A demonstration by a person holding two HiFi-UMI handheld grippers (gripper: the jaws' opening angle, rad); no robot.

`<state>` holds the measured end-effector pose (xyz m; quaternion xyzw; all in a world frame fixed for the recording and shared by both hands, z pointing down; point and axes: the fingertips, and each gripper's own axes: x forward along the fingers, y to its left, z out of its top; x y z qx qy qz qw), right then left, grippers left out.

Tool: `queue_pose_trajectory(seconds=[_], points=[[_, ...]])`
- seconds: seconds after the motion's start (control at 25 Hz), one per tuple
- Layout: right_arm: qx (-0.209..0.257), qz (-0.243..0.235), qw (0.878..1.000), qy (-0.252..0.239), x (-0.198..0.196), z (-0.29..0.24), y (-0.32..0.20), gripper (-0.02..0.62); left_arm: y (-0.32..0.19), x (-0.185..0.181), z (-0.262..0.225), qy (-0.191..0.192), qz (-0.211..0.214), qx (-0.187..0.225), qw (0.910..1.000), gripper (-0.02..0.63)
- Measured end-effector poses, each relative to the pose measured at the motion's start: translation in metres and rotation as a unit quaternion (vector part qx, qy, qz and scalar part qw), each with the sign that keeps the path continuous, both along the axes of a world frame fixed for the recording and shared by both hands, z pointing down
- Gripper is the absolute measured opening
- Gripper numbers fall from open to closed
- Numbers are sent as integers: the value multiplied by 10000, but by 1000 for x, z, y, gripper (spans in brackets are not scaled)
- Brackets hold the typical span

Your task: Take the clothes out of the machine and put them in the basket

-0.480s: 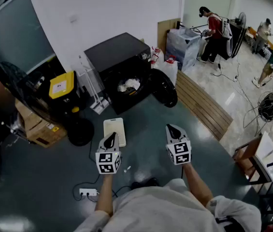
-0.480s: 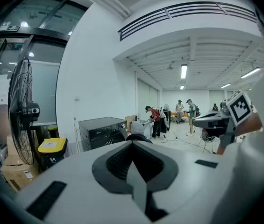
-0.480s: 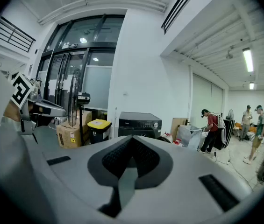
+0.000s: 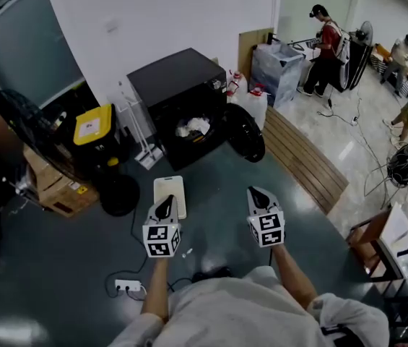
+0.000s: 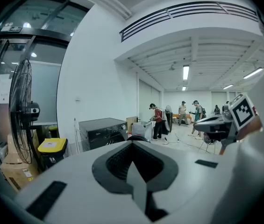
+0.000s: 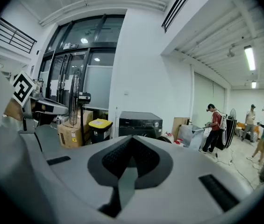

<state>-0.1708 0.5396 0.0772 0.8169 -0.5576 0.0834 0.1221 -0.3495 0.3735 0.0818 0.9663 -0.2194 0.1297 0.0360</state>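
Clothes (image 4: 193, 127) inside machine (image 4: 178, 85) too small to distinguish.

White clothes (image 4: 193, 127) sit inside the black machine (image 4: 178, 85), door (image 4: 245, 132) open; pale basket (image 4: 170, 197) stands nearby.

Bare dark floor (image 4: 214, 183) runs from the left hand-held gripper (image 4: 165, 209) and the right hand-held gripper (image 4: 258, 196) to the black machine (image 4: 178, 92) at far centre. A white basket (image 4: 170, 192) lies just beyond the left one. The machine's round door (image 4: 245, 132) hangs open to the right. A fan base (image 4: 119, 196) and a yellow-lidded bin (image 4: 92, 126) crowd the left side. A power strip (image 4: 128, 286) lies at near left.
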Motion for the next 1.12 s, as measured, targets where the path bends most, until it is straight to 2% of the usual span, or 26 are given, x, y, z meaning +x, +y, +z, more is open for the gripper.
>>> queue_pose_trajectory(seconds=[0.12,0.56,0.88,1.12], points=[[111,-103,9999,-34,5,-1,1,25,3,8,-1,29,-63,2,10000,18],[-17,-303,9995,28,25,17,-6,25,3,25,6,54,-256,-52,9996,17],[-57,-349,9994,44,33,17,-32,25,-20,35,13,51,-280,-88,9996,18],[-140,-393,9991,51,51,28,-69,25,-58,58,21,70,-223,-91,9997,17]])
